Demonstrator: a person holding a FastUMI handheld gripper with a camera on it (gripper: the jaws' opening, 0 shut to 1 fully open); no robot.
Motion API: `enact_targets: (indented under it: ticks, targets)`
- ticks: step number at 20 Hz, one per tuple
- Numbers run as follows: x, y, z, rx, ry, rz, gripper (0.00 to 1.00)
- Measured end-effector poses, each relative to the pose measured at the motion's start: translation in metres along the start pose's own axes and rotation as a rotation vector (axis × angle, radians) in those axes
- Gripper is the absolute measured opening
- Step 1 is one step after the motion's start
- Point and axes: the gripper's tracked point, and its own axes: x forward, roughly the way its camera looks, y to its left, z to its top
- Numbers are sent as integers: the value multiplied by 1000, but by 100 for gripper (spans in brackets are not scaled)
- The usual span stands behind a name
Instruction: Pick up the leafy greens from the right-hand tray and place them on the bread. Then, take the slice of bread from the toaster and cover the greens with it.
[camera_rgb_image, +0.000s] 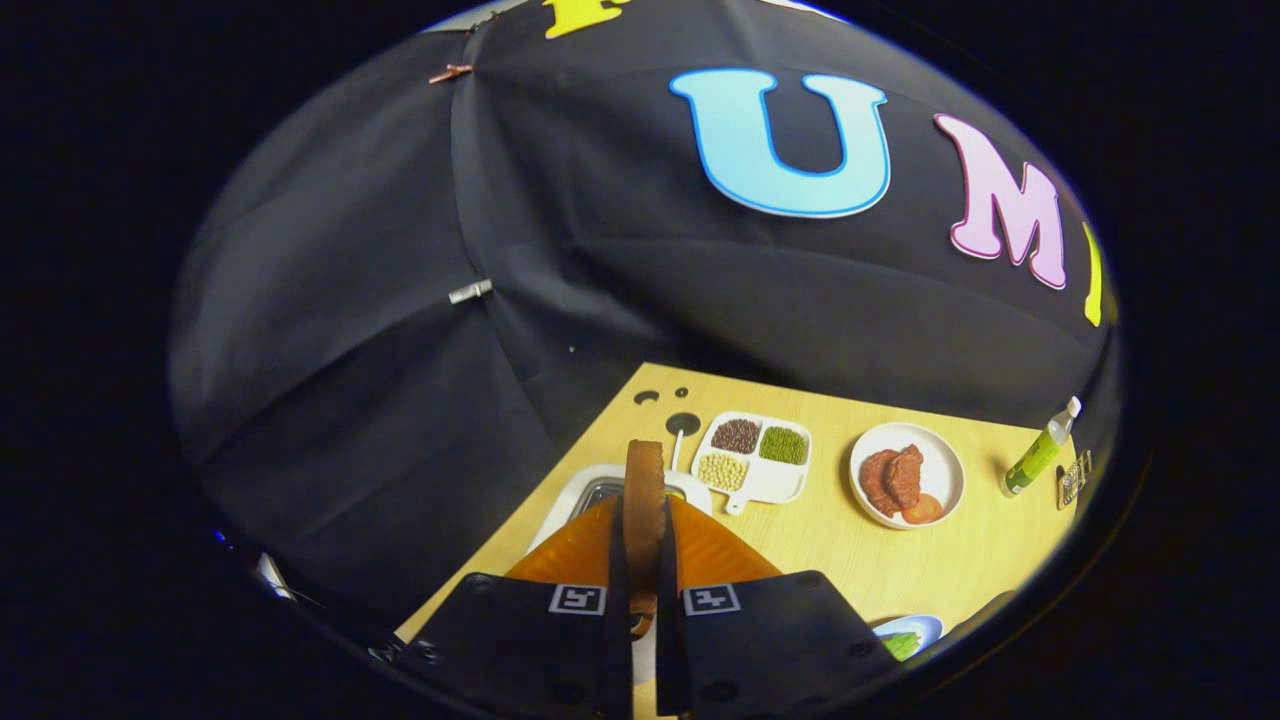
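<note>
My gripper (642, 520) is shut on a slice of bread (644, 490), held edge-on and upright between the two fingers. The slice is lifted above the white toaster (585, 495), whose slot shows just behind and below it. To the lower right of the fingers, a small plate with leafy greens (902, 643) peeks out.
On the light wooden table (830, 550) lie a white divided tray of beans (755, 458), a white plate with meat and a tomato slice (906, 475), and a small green bottle (1040, 458) at the far right. Black cloth walls stand close behind the table.
</note>
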Motion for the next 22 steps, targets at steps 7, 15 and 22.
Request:
enact_targets:
  ticks: [7, 15, 22]
  targets:
    - [-87, -70, 34, 84, -107, -30, 13]
    - [-176, -189, -12, 117, -115, -193, 13]
    - [-180, -229, -108, 200, -8, -256, 13]
